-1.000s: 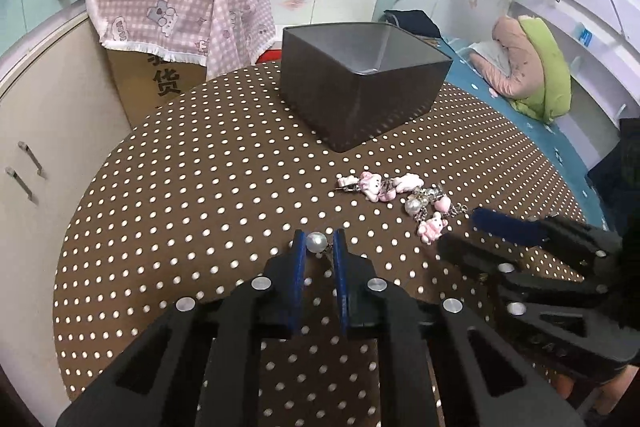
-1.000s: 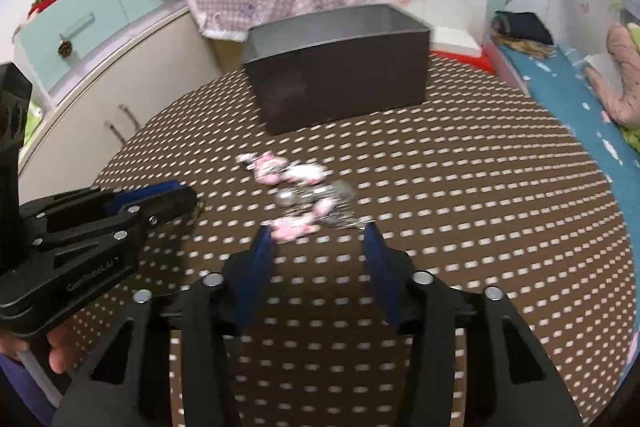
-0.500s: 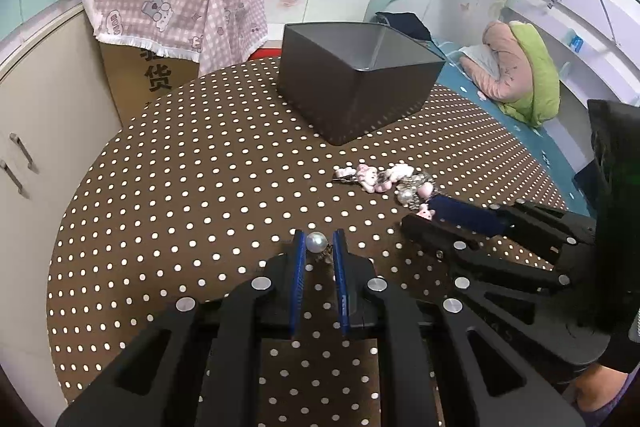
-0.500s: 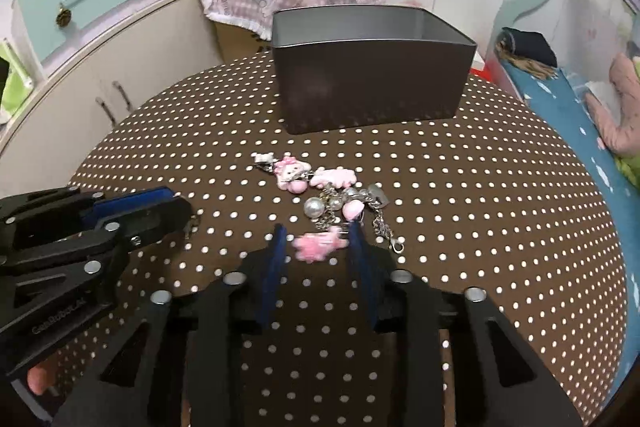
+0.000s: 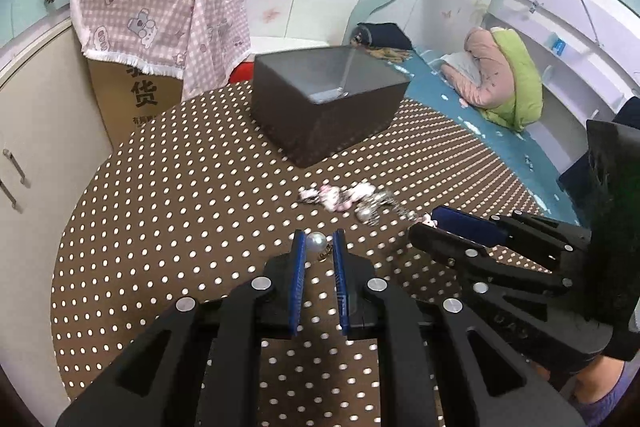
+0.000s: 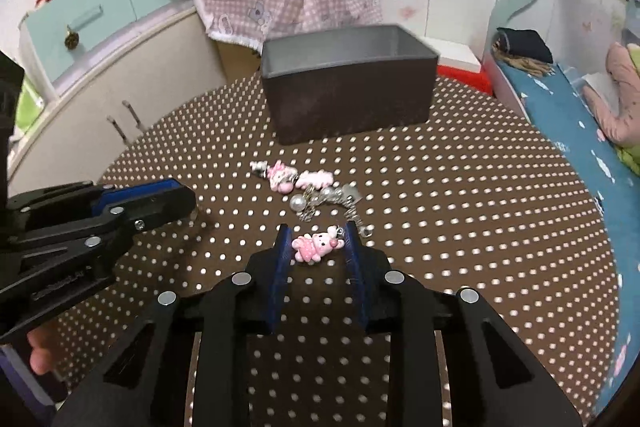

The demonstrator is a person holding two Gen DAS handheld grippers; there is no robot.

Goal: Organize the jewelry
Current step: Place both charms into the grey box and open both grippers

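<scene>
Only my right view shows my right gripper (image 6: 315, 241) clamping the pink bear charm (image 6: 314, 246); my left gripper (image 5: 319, 242) pinches a white round pearl (image 5: 316, 242). Brown cardboard box (image 5: 132, 99) at ten o'clock reads "货".

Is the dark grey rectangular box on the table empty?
Cannot tell fully: the dark grey rectangular box is upright and open-topped; its visible inner walls and floor patch look bare.

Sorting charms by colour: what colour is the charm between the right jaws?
Pink bear charm; clearest in the right wrist view.
</scene>
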